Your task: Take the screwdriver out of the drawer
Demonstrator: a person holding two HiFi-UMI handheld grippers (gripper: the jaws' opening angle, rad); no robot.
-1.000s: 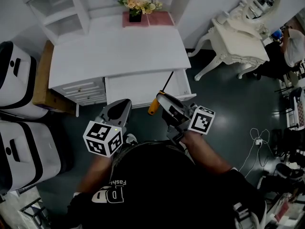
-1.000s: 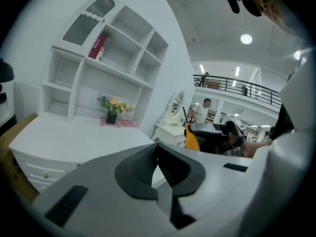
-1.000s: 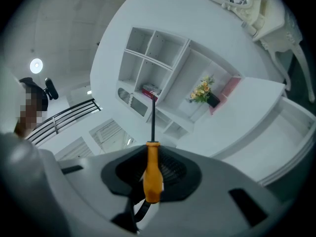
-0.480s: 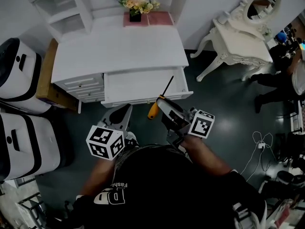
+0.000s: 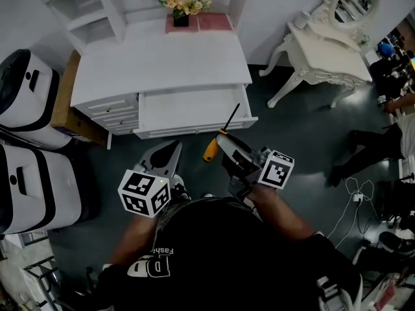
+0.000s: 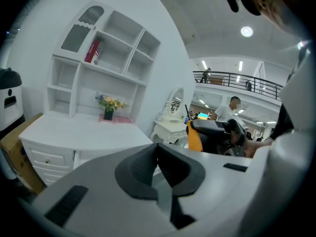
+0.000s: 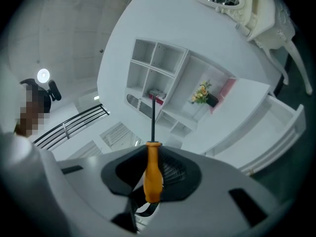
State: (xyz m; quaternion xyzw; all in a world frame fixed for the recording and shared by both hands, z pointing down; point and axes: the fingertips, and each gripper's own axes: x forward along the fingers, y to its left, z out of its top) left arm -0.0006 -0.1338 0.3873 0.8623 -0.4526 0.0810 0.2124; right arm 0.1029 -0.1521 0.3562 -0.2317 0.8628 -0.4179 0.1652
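Screwdriver [image 5: 220, 132] pinched by its orange handle in the right gripper [image 5: 225, 142], black shaft pointing away along the jaws. Handle lies outside the front edge of the open drawer [image 5: 194, 132]; shaft tip appears over its right corner. Left gripper [image 5: 166, 151], jaws pressed together on nothing, hovers over dark floor [image 5: 292, 141] before the drawer.

Bright even indoor light; ceiling lamp [image 7: 43, 75] glares; strong fisheye warp w/ dark vignette at edges.
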